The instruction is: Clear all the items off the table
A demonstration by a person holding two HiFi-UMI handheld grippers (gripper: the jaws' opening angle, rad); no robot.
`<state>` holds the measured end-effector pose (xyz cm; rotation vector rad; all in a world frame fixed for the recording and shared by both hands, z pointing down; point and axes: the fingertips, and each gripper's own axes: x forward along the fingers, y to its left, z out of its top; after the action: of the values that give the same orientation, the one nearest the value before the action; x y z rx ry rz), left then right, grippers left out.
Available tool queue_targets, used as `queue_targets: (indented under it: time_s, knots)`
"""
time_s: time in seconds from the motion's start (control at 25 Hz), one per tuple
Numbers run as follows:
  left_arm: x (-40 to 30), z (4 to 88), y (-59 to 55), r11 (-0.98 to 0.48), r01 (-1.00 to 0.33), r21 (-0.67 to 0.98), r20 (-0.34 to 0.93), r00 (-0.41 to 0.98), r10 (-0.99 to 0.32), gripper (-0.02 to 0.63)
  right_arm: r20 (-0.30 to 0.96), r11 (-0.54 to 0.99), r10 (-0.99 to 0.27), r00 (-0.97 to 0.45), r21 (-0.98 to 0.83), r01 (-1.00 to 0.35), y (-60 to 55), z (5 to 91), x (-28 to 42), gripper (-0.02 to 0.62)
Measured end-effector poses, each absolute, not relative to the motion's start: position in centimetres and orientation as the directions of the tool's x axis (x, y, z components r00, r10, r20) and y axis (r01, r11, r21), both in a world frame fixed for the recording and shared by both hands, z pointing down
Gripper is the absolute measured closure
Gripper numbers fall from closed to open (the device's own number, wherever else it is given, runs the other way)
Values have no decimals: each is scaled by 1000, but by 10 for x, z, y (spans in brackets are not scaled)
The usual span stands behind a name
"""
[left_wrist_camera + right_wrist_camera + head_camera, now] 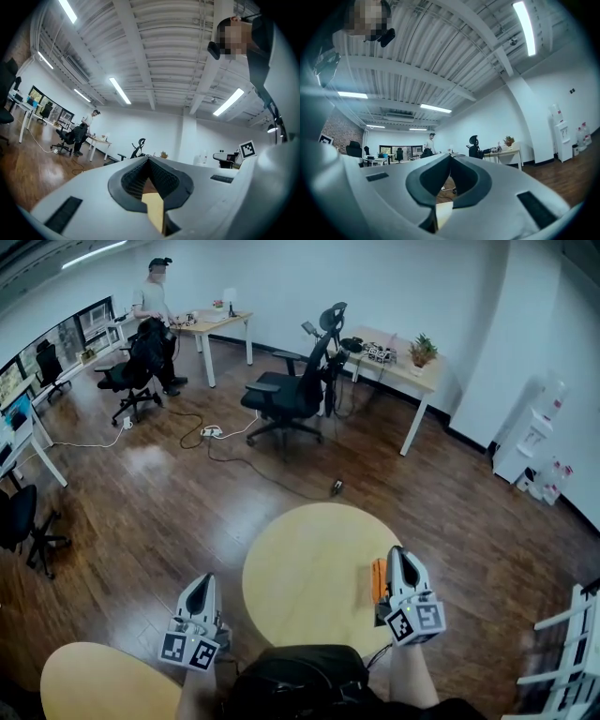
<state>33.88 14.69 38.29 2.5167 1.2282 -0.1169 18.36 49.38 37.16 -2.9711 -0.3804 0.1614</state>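
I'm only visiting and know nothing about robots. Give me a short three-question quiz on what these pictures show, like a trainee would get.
1. Multiple choice: the near table in the middle of the head view has a top that is A) round, B) square, C) triangular.
2. True or false: the right gripper has its jaws spread wide apart.
3. Fill in: at the right end of the far desk stands a potted ____.
Key: 1 A. 2 False: the jaws are together, with nothing between them. 3 plant.
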Motion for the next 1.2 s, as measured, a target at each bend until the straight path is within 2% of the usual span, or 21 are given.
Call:
queue_targets:
  time_s: [0.32,0.44,0.56,0.6,0.68,0.76,0.84,1.2]
  knots:
    - [329,381,150,-610,755,242,-218,655,724,614,-74,-965,217,973,-165,203,501,380,184,591]
    - [318,380,142,-652,718,244,-197,695,691,614,-68,-986,147,987,-90,141,491,379,197,591]
    - [292,380,109,-715,655,246,-163,755,635,614,-60,-999,24,998,-26,22,449,374,213,589]
    - [281,380,92,-742,624,245,-153,781,606,614,-59,-999,-34,998,-18,-35,429,374,218,583]
    - [260,380,56,-804,541,246,-140,841,523,614,-53,-986,-164,985,-15,-165,389,378,234,486]
    - [237,383,24,-866,432,252,-130,902,412,614,-39,-955,-294,955,-22,-295,354,386,252,484]
    - [211,391,-6,-913,318,255,-113,948,299,614,-20,-913,-406,914,-42,-406,322,394,268,394]
    - [97,405,-121,-964,-93,247,-122,984,-127,614,13,-710,-703,711,-61,-701,187,395,291,388]
